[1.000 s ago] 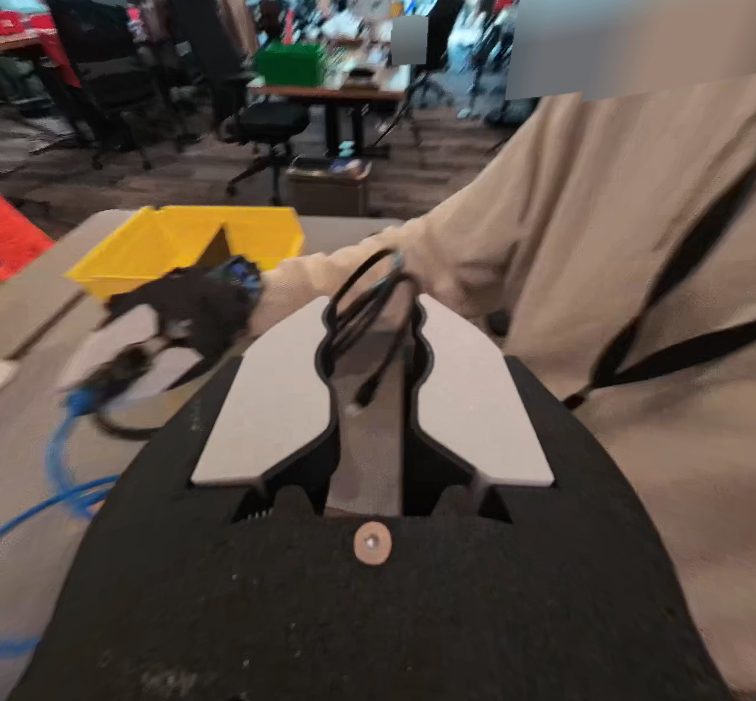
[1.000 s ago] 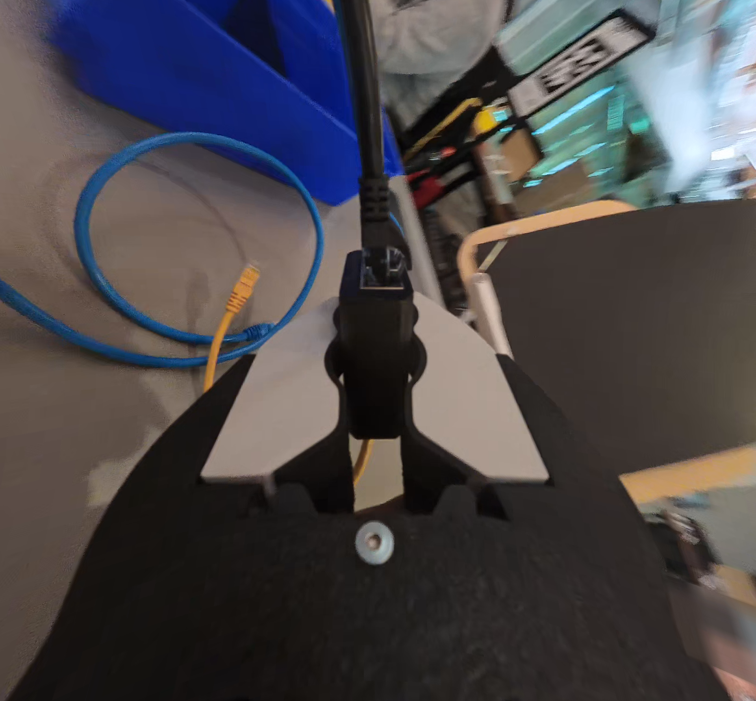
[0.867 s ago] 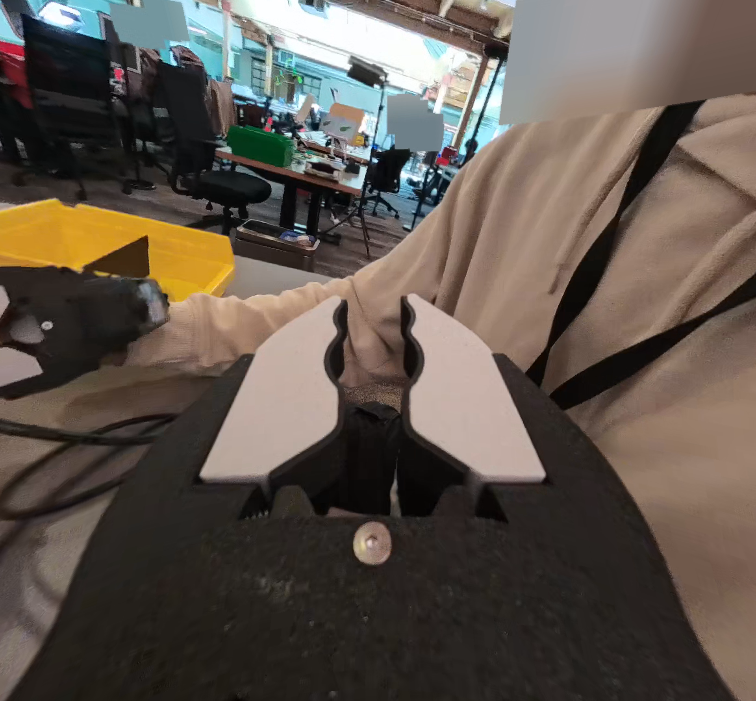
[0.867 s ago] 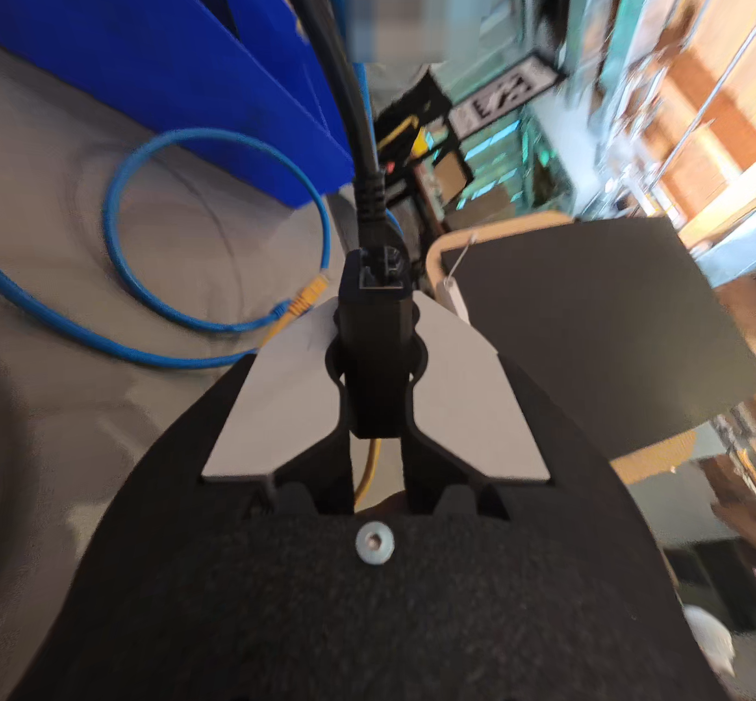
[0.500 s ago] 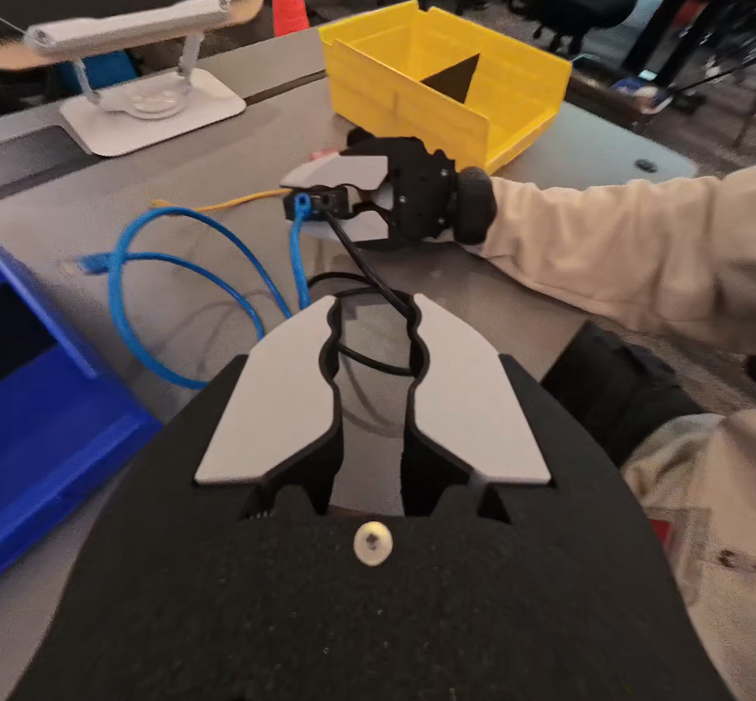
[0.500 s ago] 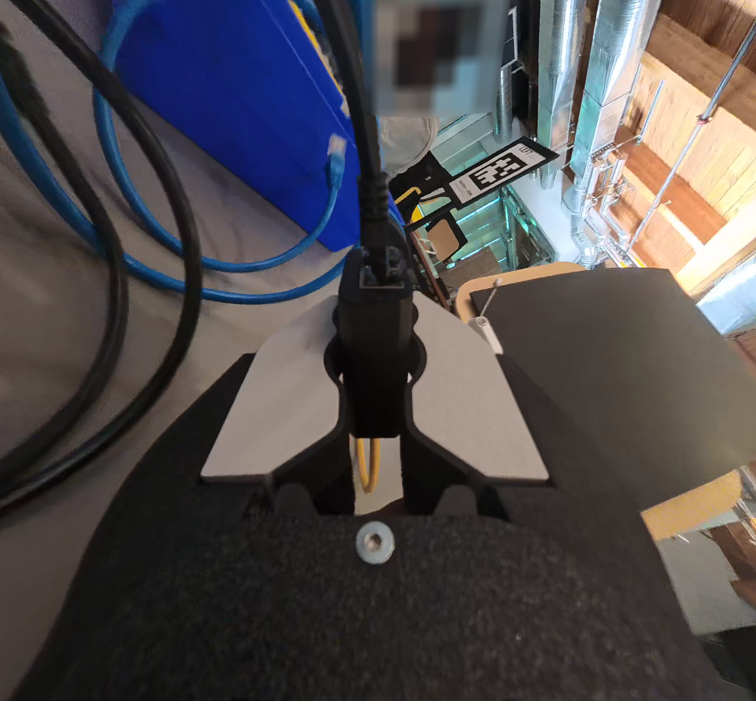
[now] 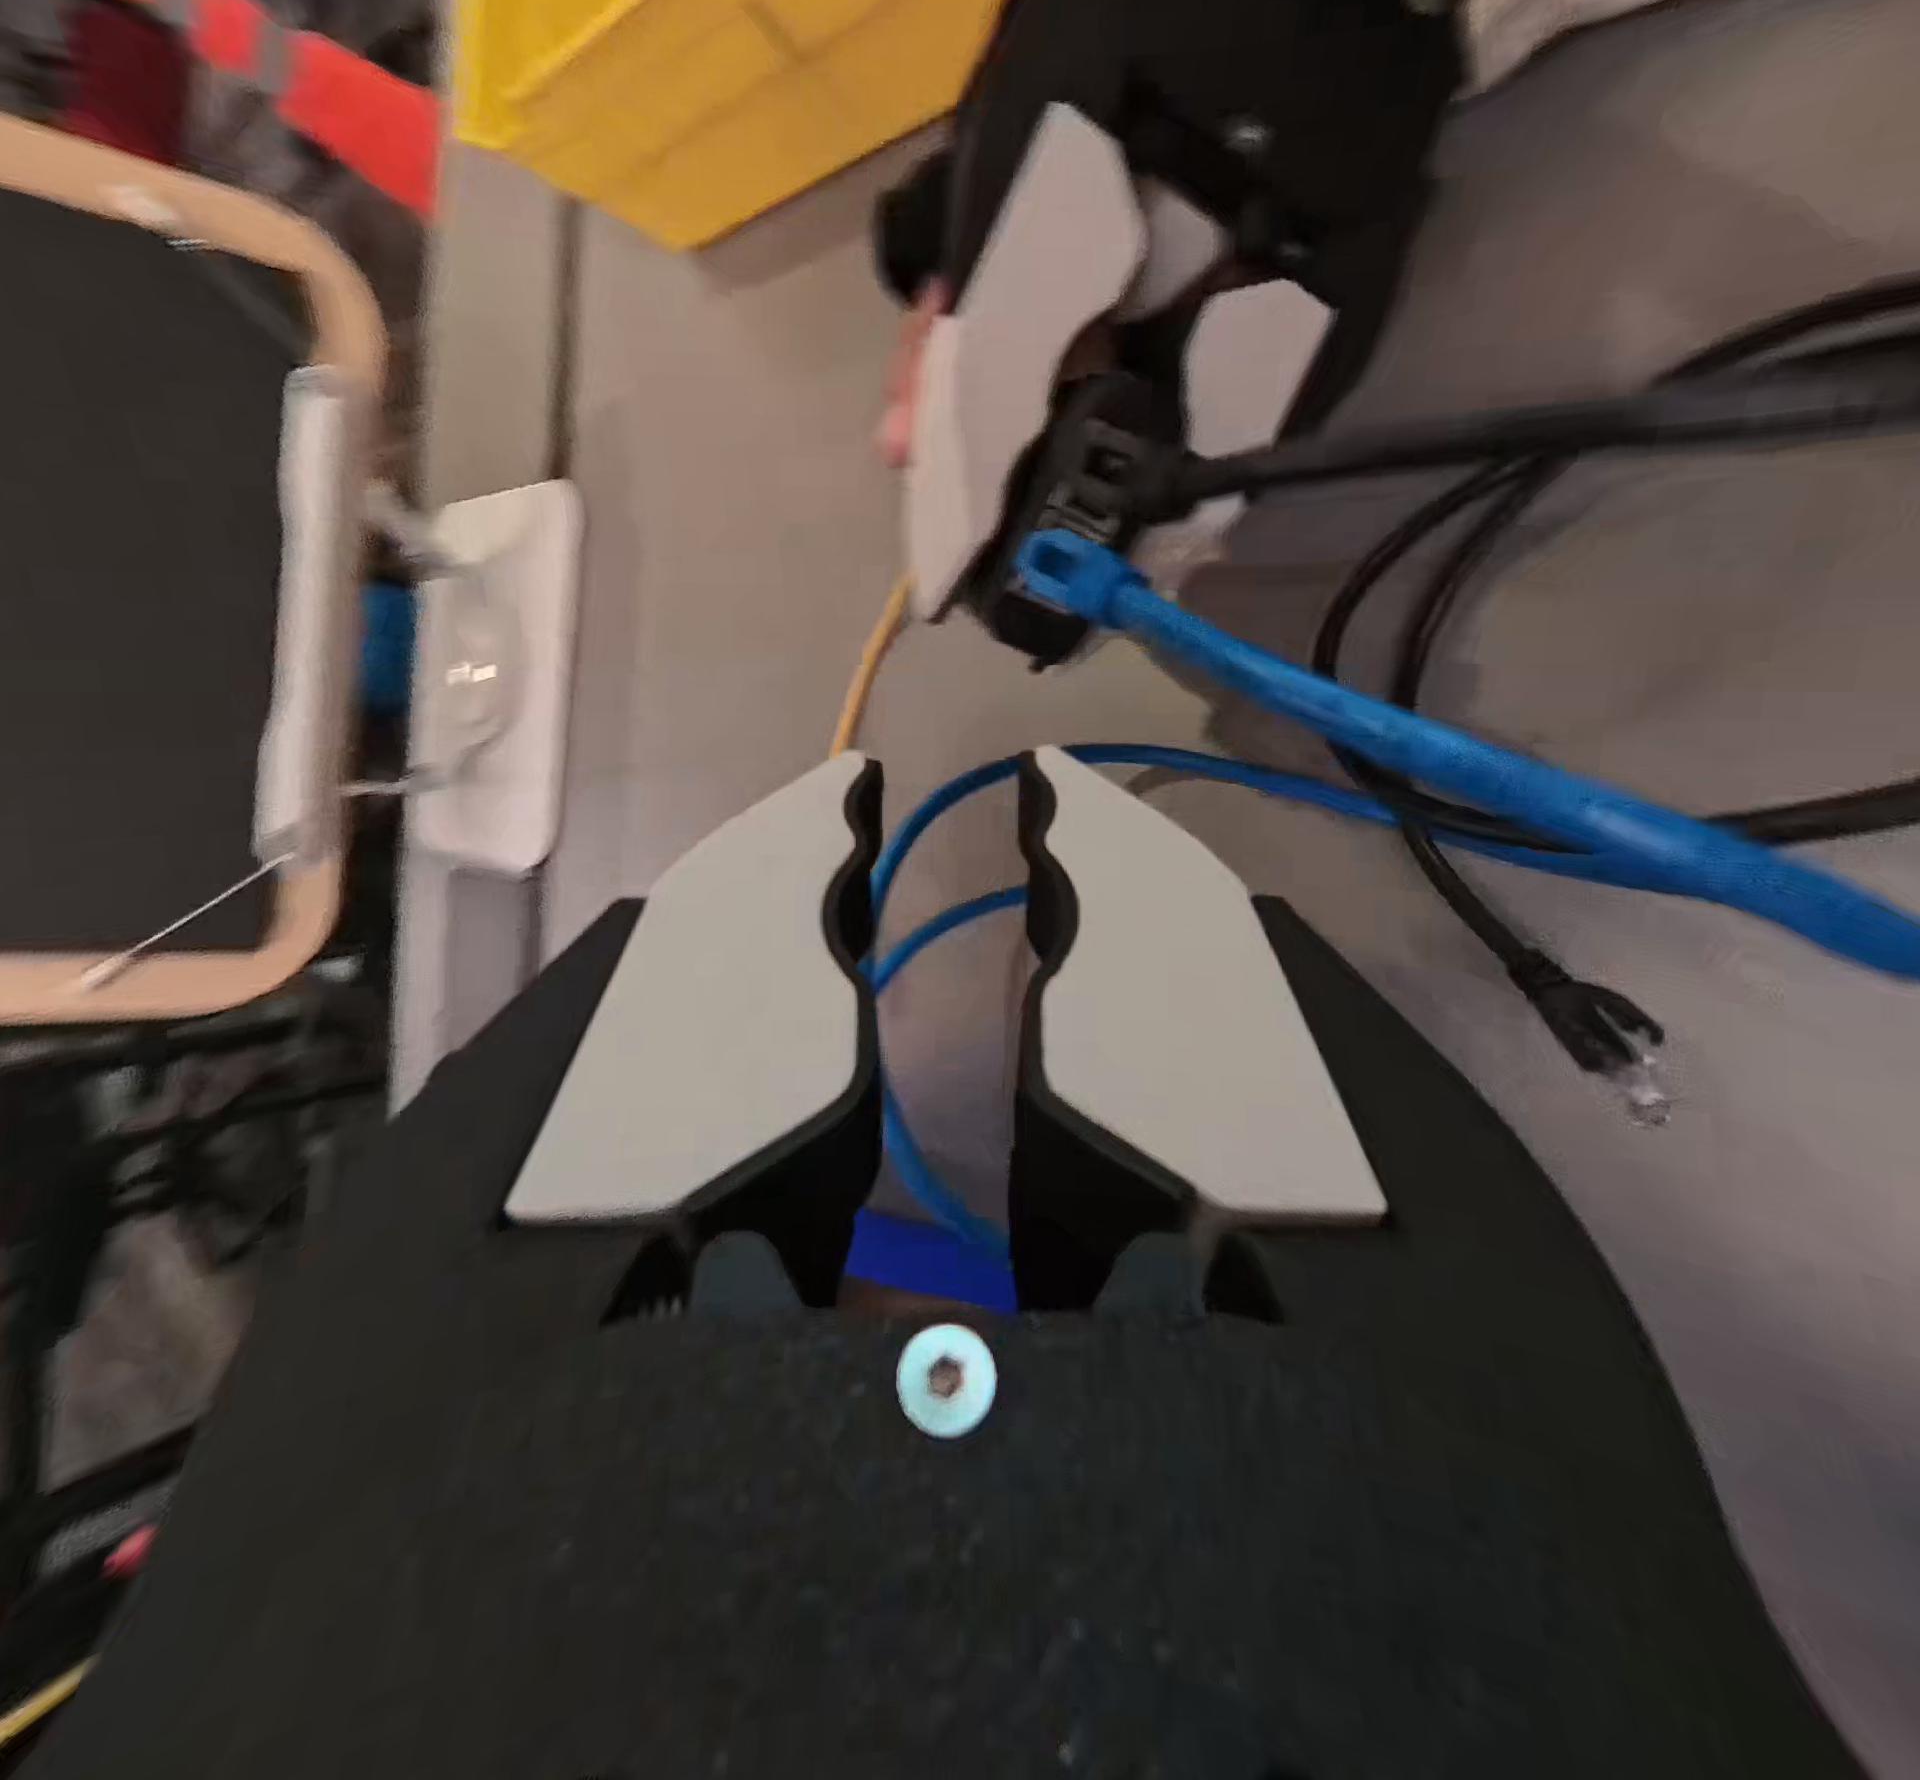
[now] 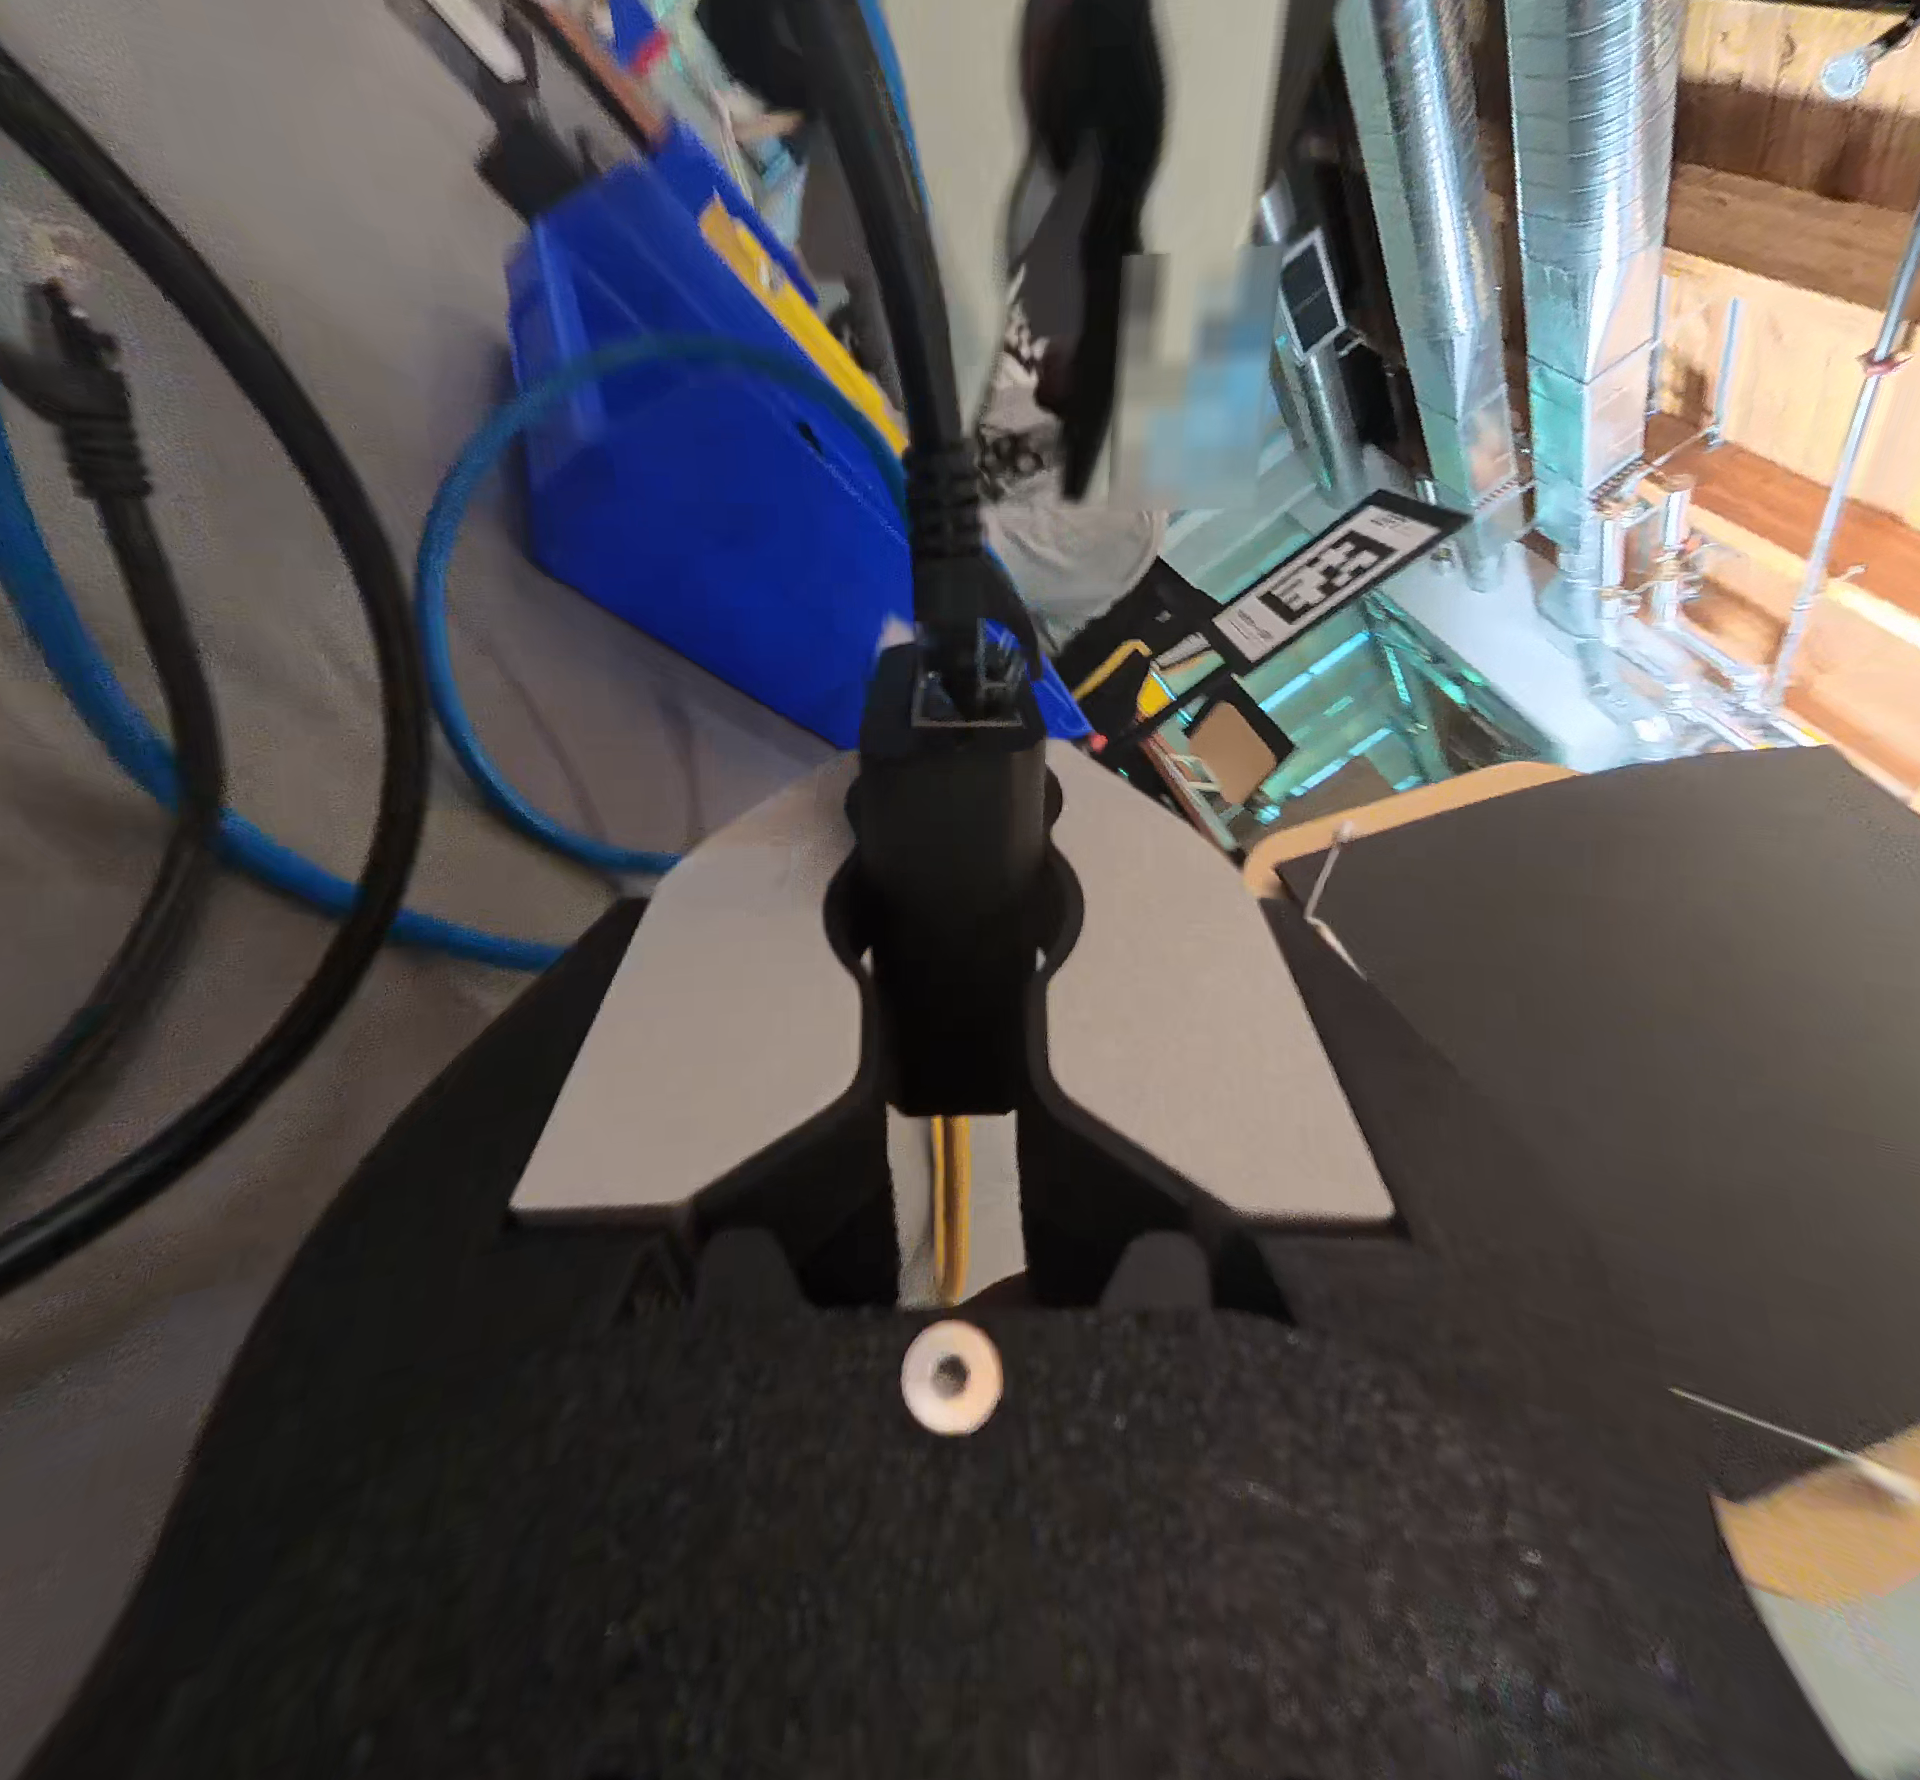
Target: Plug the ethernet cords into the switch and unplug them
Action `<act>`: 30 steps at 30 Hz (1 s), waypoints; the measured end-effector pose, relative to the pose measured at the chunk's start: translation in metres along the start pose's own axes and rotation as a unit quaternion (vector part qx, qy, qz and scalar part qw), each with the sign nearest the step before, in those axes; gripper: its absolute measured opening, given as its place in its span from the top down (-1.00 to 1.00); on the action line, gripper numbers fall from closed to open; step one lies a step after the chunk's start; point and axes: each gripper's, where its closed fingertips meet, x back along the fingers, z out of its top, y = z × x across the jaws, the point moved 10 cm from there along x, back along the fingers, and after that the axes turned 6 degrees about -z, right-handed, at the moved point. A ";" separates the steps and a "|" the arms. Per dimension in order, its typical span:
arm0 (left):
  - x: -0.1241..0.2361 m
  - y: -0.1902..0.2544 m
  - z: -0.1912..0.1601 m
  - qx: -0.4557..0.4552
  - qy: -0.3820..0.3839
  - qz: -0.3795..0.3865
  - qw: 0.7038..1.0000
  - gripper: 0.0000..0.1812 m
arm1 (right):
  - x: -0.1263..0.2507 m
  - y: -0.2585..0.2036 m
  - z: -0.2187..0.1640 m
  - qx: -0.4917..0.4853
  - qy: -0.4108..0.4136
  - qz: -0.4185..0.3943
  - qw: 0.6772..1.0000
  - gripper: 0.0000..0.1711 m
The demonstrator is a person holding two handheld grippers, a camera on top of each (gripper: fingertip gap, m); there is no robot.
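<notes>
Right gripper (image 8: pixel 956 795) clamped on black switch (image 8: pixel 951 899), black cord (image 8: pixel 883 172) plugged in, left gripper (image 7: pixel 948 774) narrowly parted, empty, yellow bin (image 7: pixel 748 37) contents unseen, blue bin (image 8: pixel 707 504) contents unclear

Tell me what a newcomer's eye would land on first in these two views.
Probably the black switch clamped upright in the right gripper, a black cord plugged into its top. In the left wrist view, a thick blue cord runs from that switch toward the lower right, above the open, empty left gripper, with a yellow bin behind.
</notes>
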 end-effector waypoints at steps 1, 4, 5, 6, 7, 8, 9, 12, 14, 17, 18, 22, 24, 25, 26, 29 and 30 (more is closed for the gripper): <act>-0.003 0.002 0.003 0.002 0.007 -0.029 1.000 0.71 | 0.003 0.002 0.003 -0.020 0.011 0.004 1.000 0.69; -0.010 0.010 0.017 -0.017 0.047 -0.073 0.996 0.66 | 0.011 0.001 0.008 -0.034 0.025 0.023 0.999 0.69; -0.012 0.011 0.022 -0.026 0.060 -0.087 0.994 0.67 | 0.012 0.000 0.008 -0.032 0.025 0.026 0.999 0.70; -0.014 0.013 0.024 -0.033 0.070 -0.098 0.992 0.70 | 0.013 0.000 0.007 -0.036 0.025 0.028 0.999 0.70; -0.015 0.012 0.025 -0.034 0.080 -0.108 0.990 0.76 | 0.013 0.002 0.006 -0.041 0.024 0.027 0.998 0.70; -0.016 0.012 0.025 -0.033 0.092 -0.119 0.988 0.84 | 0.013 0.003 0.005 -0.045 0.023 0.025 0.998 0.70; -0.017 0.011 0.024 -0.033 0.104 -0.120 0.987 0.84 | 0.013 0.005 0.004 -0.050 0.023 0.024 0.998 0.70; -0.022 0.008 0.016 -0.038 0.125 -0.116 0.985 0.79 | 0.012 0.006 0.001 -0.052 0.019 0.026 0.998 0.70; -0.024 0.005 0.012 -0.030 0.131 -0.122 0.983 0.72 | 0.012 0.005 0.000 -0.051 0.015 0.030 0.998 0.70; -0.025 0.005 0.008 -0.032 0.141 -0.131 0.981 0.76 | 0.011 0.005 -0.001 -0.052 0.010 0.034 0.998 0.70; -0.026 0.006 0.007 -0.038 0.145 -0.131 0.980 0.78 | 0.011 0.004 -0.002 -0.052 0.010 0.038 0.998 0.70; -0.029 0.009 0.002 -0.056 0.150 -0.126 0.979 0.77 | 0.010 0.002 -0.003 -0.047 0.002 0.055 0.997 0.70; -0.029 0.009 0.001 -0.055 0.154 -0.133 0.978 0.79 | 0.010 0.002 -0.003 -0.048 0.003 0.059 0.997 0.70; -0.029 0.009 0.001 -0.059 0.155 -0.134 0.977 0.79 | 0.010 0.001 -0.002 -0.048 0.003 0.063 0.997 0.70; -0.028 0.010 0.001 -0.062 0.156 -0.134 0.977 0.79 | 0.009 0.000 -0.002 -0.048 0.004 0.067 0.997 0.70; -0.028 0.011 0.000 -0.066 0.150 -0.138 0.977 0.76 | 0.009 -0.001 -0.001 -0.054 0.005 0.083 0.995 0.70; -0.028 0.012 0.000 -0.066 0.150 -0.142 0.976 0.76 | 0.009 -0.002 -0.001 -0.055 0.006 0.089 0.994 0.70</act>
